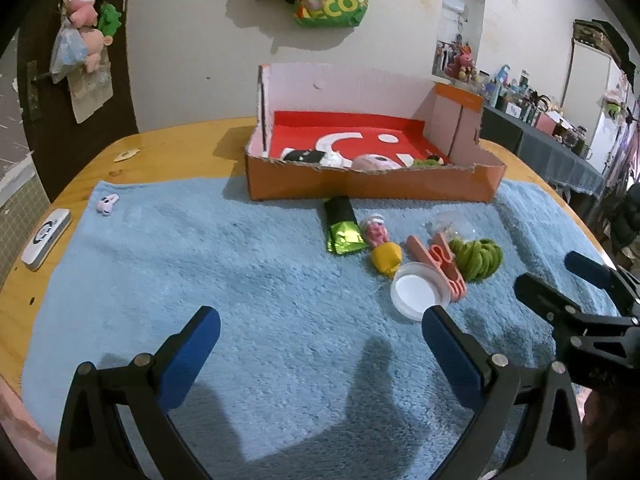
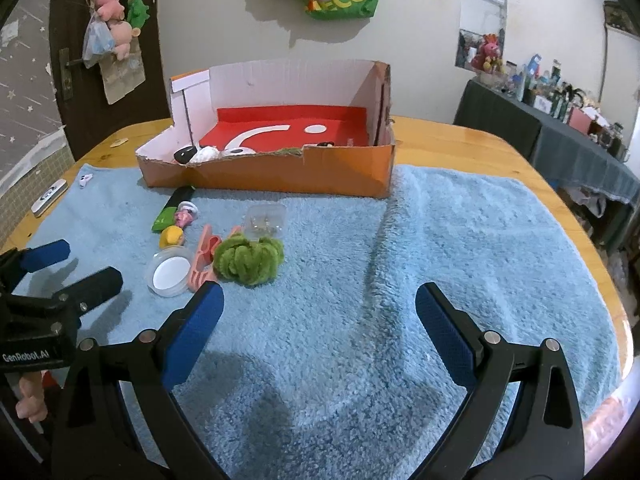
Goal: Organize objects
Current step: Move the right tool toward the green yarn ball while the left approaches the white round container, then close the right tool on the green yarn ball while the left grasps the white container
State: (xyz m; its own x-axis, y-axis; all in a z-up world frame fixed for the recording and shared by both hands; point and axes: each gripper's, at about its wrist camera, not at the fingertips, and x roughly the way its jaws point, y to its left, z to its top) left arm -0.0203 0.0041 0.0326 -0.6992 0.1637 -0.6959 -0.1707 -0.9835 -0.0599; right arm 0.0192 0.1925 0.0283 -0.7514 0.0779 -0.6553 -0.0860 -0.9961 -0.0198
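Observation:
An orange cardboard box with a red floor stands at the back of a blue towel and holds several small items. In front of it lie a green-black packet, a small pink jar, a yellow piece, a white lid, a pink clip, a green fuzzy scrunchie and a clear plastic case. My left gripper is open and empty, left of the pile. My right gripper is open and empty, right of it.
A small pink-white figure lies at the towel's far left corner. A white flat device sits on the wooden table's left edge. Bags and plush toys hang on the wall and door behind.

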